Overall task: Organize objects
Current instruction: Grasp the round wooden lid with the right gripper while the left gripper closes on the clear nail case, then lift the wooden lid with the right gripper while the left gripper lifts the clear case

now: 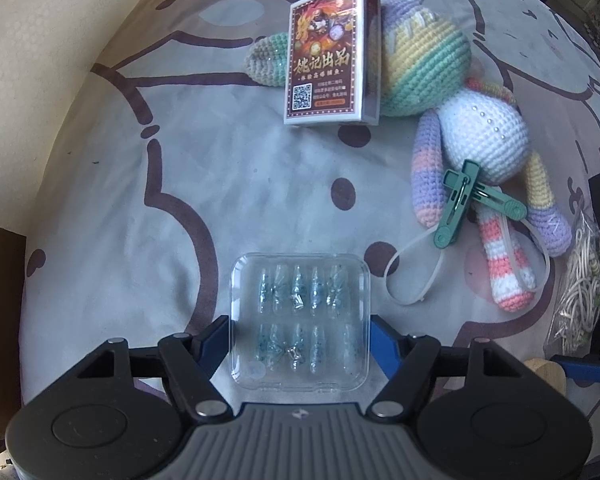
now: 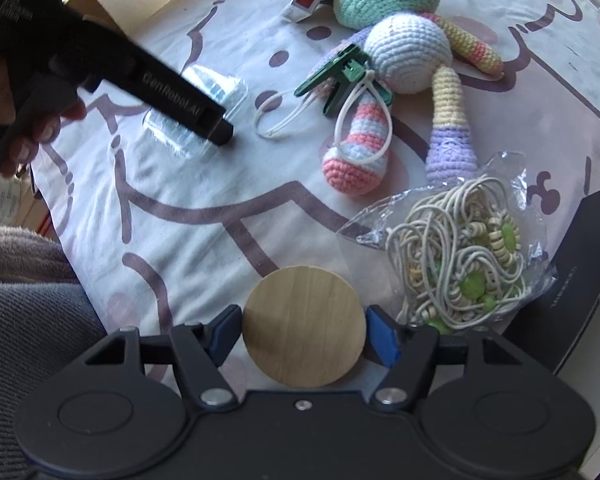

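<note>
Although both grippers stand over things on the printed bedsheet (image 1: 120, 184), neither grip looks fully settled. The clear plastic nail case (image 1: 300, 322) lies flat between the jaws of the left gripper (image 1: 300, 340), whose blue pads sit at its two side walls; whether they press or merely touch cannot be told. The case looks light, thin-walled and slick, likely to flex or pop open if squeezed hard, so the stiffer side edges near its middle seem the sensible place to hold, with modest force. The wooden disc (image 2: 304, 326) lies between the jaws of the right gripper (image 2: 305, 336), the pads meeting its rim on either side across its widest line; it looks rigid, light and smooth, and a firm pinch on the rim should carry it, though true clamping cannot be confirmed. Just beyond the right jaw of that gripper lies a crinkled bag of beaded cords (image 2: 456, 256). Farther ahead of both grippers lie a crocheted bunny (image 1: 452, 120), green clothespins (image 1: 464, 204) with a white loop, and a card box (image 1: 332, 56).
</note>
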`<move>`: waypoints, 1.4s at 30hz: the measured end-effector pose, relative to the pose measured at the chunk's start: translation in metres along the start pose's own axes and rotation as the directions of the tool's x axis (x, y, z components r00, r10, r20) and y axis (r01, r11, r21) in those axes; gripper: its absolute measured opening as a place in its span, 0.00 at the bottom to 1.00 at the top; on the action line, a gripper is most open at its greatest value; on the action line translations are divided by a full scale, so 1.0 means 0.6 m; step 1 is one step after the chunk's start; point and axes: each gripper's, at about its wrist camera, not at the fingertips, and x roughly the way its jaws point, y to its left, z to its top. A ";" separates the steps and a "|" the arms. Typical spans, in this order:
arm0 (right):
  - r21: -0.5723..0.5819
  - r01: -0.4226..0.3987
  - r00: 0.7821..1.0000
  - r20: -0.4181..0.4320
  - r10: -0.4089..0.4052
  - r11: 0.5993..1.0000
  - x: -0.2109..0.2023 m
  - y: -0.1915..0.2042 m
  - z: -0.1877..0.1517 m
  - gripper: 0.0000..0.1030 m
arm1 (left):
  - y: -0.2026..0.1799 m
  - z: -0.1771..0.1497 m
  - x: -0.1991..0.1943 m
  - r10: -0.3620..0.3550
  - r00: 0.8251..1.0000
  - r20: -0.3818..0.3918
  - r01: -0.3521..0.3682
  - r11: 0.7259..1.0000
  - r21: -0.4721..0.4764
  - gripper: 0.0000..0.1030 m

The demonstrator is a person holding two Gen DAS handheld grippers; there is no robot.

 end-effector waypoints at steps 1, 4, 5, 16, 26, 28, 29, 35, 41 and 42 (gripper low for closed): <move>0.008 -0.005 1.000 0.008 0.004 1.000 -0.004 -0.001 0.001 0.67 | 0.000 -0.001 -0.005 0.001 1.000 0.007 -0.001 1.000 0.001 0.71; 0.031 -0.006 0.999 0.035 0.005 1.000 -0.015 -0.004 0.002 0.67 | -0.001 -0.002 -0.017 -0.004 1.000 0.023 0.004 1.000 -0.002 0.71; 0.036 -0.005 0.999 0.043 0.003 0.999 -0.019 -0.004 0.002 0.67 | -0.001 -0.002 -0.021 -0.006 1.000 0.028 0.006 1.000 -0.003 0.71; 0.075 0.031 0.993 0.110 -0.039 0.997 -0.054 0.017 0.004 0.67 | 0.024 -0.023 -0.055 -0.001 0.996 0.091 0.003 1.000 -0.022 0.71; 0.151 0.068 0.974 0.203 -0.099 0.986 -0.106 0.017 -0.017 0.67 | 0.028 -0.045 -0.102 0.007 0.987 0.159 -0.002 1.000 -0.031 0.71; 0.168 0.080 0.968 0.222 -0.117 0.983 -0.117 0.017 -0.023 0.67 | 0.027 -0.050 -0.112 0.005 0.985 0.172 0.001 0.999 -0.032 0.71; 0.176 0.088 0.964 0.231 -0.129 0.980 -0.123 0.018 -0.026 0.67 | 0.026 -0.053 -0.119 0.004 0.984 0.181 0.002 0.999 -0.032 0.71; 0.233 0.126 0.939 0.286 -0.192 0.964 -0.156 0.019 -0.040 0.67 | 0.019 -0.068 -0.153 0.008 0.972 0.236 -0.002 1.000 -0.024 0.71; 0.288 0.161 0.906 0.337 -0.257 0.944 -0.189 0.020 -0.057 0.67 | 0.012 -0.083 -0.187 0.004 0.956 0.294 0.003 1.000 -0.022 0.71; 0.295 0.163 0.900 0.345 -0.264 0.941 -0.195 0.020 -0.060 0.67 | 0.010 -0.085 -0.192 0.004 0.953 0.303 0.002 1.000 -0.019 0.71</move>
